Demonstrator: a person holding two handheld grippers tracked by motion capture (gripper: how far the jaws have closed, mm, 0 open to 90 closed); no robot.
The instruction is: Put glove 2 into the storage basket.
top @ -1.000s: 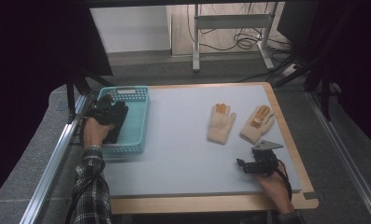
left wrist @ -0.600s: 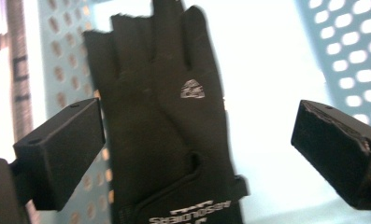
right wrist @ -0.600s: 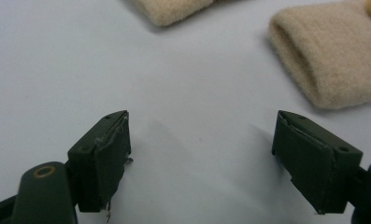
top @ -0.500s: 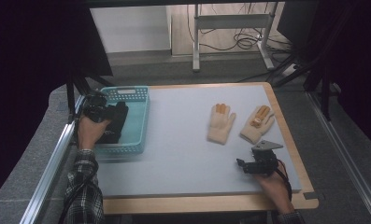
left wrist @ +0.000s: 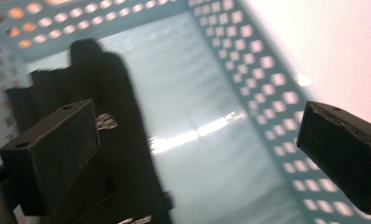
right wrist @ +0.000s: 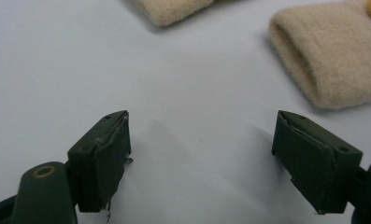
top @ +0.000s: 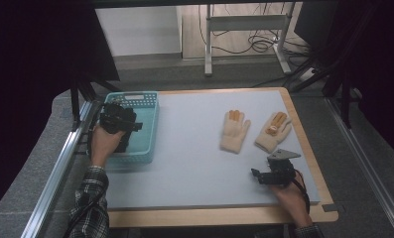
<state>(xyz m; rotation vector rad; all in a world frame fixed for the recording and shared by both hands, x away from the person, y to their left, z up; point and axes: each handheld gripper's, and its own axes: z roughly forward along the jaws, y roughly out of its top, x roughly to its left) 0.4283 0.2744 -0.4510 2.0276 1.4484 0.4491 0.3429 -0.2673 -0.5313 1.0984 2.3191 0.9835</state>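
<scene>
A teal perforated basket (top: 146, 124) stands at the left of the grey mat. A hand holds my left gripper (top: 130, 128) over it. In the left gripper view that gripper (left wrist: 199, 140) is open above the basket floor (left wrist: 206, 93), and a flat black item (left wrist: 122, 154) lies behind its left jaw. Two beige gloves with orange fingertips (top: 234, 131) (top: 273, 131) lie flat at the mat's right. My right gripper (top: 256, 175) rests low near the front right, open and holding nothing. In its own view it (right wrist: 202, 154) faces bare mat, with the glove cuffs (right wrist: 323, 60) (right wrist: 174, 9) just beyond.
The grey mat (top: 194, 148) covers a wooden table whose edge (top: 209, 215) runs along the front. A metal rail (top: 60, 163) borders the left side. Beyond the table stand a frame leg (top: 208, 44) and cables on the floor.
The left hand and forearm have shifted slightly to the left over the basket. The right gripper and both beige gloves have not moved.
</scene>
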